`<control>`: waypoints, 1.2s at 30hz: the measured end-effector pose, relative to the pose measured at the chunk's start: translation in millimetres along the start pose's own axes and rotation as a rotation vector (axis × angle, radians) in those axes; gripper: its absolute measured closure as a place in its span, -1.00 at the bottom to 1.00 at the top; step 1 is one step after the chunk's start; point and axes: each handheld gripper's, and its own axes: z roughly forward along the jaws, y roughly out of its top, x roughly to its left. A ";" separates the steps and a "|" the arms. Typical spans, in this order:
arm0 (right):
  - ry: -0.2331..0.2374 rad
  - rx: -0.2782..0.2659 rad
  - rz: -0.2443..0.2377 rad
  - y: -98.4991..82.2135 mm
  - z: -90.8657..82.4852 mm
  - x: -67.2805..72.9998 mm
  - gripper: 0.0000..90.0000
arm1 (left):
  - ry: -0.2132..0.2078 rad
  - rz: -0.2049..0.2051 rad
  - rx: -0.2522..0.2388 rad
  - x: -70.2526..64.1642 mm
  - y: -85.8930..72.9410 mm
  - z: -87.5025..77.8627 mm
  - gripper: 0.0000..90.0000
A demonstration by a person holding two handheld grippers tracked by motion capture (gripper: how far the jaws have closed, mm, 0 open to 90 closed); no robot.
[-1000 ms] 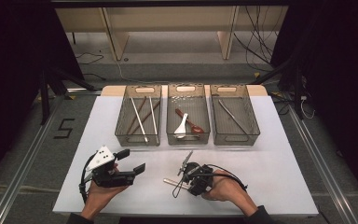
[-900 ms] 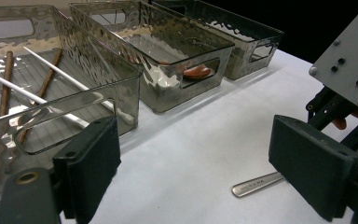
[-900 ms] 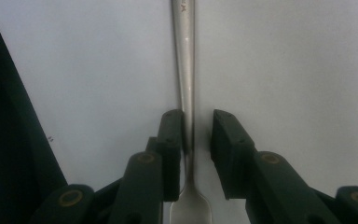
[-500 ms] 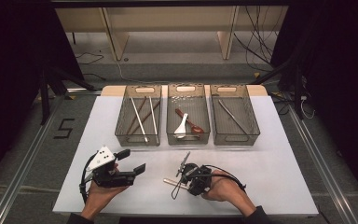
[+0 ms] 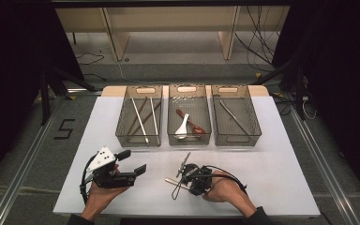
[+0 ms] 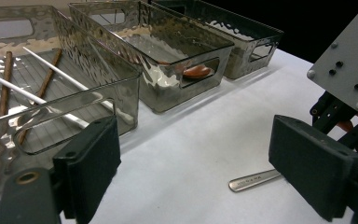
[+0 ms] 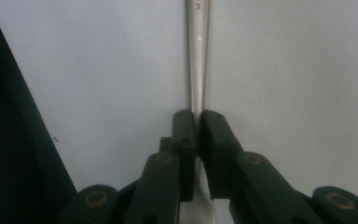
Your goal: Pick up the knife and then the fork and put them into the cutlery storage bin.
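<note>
two sets of fingers: my right gripper [image 7: 198, 122] pinches a metal utensil's [image 7: 198, 56] thin handle, low on the white desk [image 5: 272, 159]; my left gripper [image 6: 209, 172] gapes empty. such a narrow pinch, i judge, could let it swivel or slip when lifted.
</note>
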 end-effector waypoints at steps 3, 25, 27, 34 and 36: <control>0.003 -0.005 -0.001 -0.3 -0.2 -0.3 0.88 | 0.001 0.001 0.001 0.2 0.0 0.0 -0.64; -0.005 -0.035 0.020 -5.3 -9.1 -7.7 0.88 | 0.002 0.000 -0.001 0.2 -0.1 -0.1 -0.64; 0.000 -0.032 0.022 -5.6 -9.6 -8.6 0.88 | 0.001 0.001 0.000 0.2 -0.1 -0.1 -0.64; -0.003 -0.033 0.034 -7.9 -10.3 -13.1 0.88 | 0.001 0.001 0.001 0.3 -0.1 -0.1 -0.64; -0.004 -0.039 0.039 -8.1 -10.8 -13.6 0.88 | 0.002 0.000 0.001 0.4 -0.1 0.0 -0.64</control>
